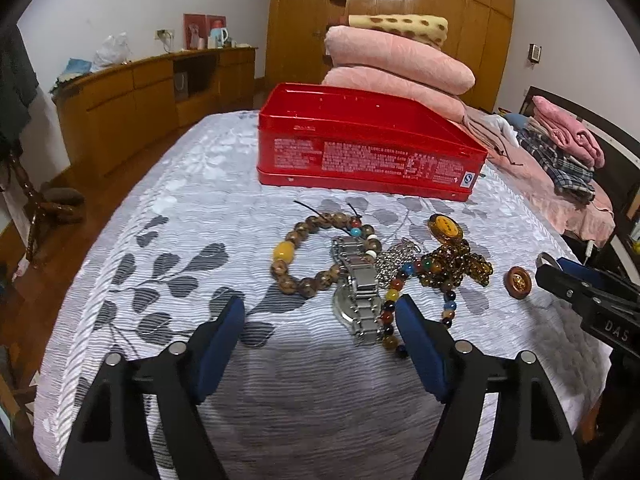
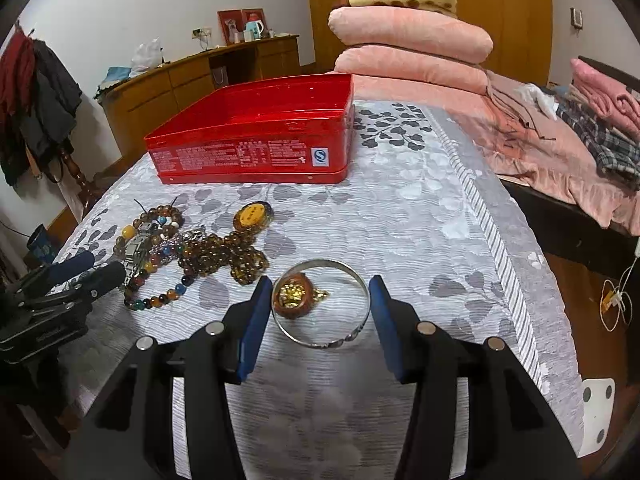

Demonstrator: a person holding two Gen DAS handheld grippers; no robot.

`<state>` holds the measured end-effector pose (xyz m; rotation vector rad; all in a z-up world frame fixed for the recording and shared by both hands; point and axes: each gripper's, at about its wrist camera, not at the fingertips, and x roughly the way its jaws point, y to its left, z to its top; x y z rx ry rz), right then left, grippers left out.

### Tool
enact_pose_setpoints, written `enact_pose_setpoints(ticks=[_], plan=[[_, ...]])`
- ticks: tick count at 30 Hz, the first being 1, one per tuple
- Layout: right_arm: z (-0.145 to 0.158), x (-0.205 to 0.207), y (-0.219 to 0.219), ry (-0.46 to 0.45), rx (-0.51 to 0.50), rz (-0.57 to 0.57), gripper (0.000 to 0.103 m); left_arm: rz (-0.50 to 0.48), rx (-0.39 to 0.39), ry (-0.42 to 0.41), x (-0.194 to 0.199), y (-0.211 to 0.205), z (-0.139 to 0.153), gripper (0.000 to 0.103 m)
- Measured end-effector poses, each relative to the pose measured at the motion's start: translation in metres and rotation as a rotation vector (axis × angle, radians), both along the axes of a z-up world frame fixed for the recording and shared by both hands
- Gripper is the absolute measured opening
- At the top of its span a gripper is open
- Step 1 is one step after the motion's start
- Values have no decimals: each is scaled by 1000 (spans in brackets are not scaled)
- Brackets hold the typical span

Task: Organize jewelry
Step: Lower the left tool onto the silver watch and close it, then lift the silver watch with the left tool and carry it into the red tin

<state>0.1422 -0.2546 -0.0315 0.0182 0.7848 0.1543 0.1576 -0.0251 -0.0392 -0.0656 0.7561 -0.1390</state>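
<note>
**Silver bangle in the right hand-held gripper, red tin still empty**

Nearest to us in the right wrist view, the right hand-held gripper (image 2: 320, 312) stands part-way open with a silver bangle (image 2: 320, 304) spanning its blue pads. The ring reaches pad to pad, so we judge it to be clamped across its width and carried above the bed cover (image 2: 420, 240), though we cannot be sure of contact on the right pad. Through the ring we see a round brown case with gold pieces (image 2: 294, 298) lying on the cover below.

In the left wrist view the left hand-held gripper (image 1: 320, 324) is released, jaws wide, holding nothing. Its right pad sits at the multicoloured bead bracelet (image 1: 394, 308); whether it touches we cannot tell. The metal watch (image 1: 358, 292) lies just ahead between the fingers.

Beyond these lies the rest of the heap: a brown wooden bead bracelet (image 1: 308, 256), an amber bead strand (image 1: 456, 268) and its yellow oval pendant (image 1: 444, 226), all tangled close together.

Farthest, the open red tin (image 2: 256, 152) stands on the bed, and what we see of its inside looks empty.

We judge the step in hand to be the bangle's transfer. Next, the right hand-held gripper must travel forward over the tin's near wall and let go inside, while the left closes on the watch or a bracelet without dragging its neighbours.
</note>
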Motion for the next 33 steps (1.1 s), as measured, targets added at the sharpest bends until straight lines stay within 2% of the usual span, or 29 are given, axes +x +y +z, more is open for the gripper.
enact_pose_setpoints(ticks=[5, 12, 20, 22, 23, 29, 33], plan=[[-2, 1, -5, 1, 17, -2, 48, -29, -35, 33, 11, -6, -1, 52], [-5, 4, -10, 7, 29, -7, 48, -7, -39, 66, 24, -7, -4, 38], [-7, 7, -9, 16, 37, -4, 48, -27, 17, 77, 34, -18, -6, 38], [-6, 7, -8, 15, 38, -2, 48, -30, 23, 78, 36, -18, -6, 34], [-6, 7, -8, 14, 39, -1, 48, -33, 23, 78, 37, -18, -6, 28], [-1, 3, -9, 5, 35, -11, 48, -37, -33, 76, 32, -7, -4, 25], [1, 1, -9, 0, 33, -11, 48, -19, -19, 77, 18, 4, -2, 25]])
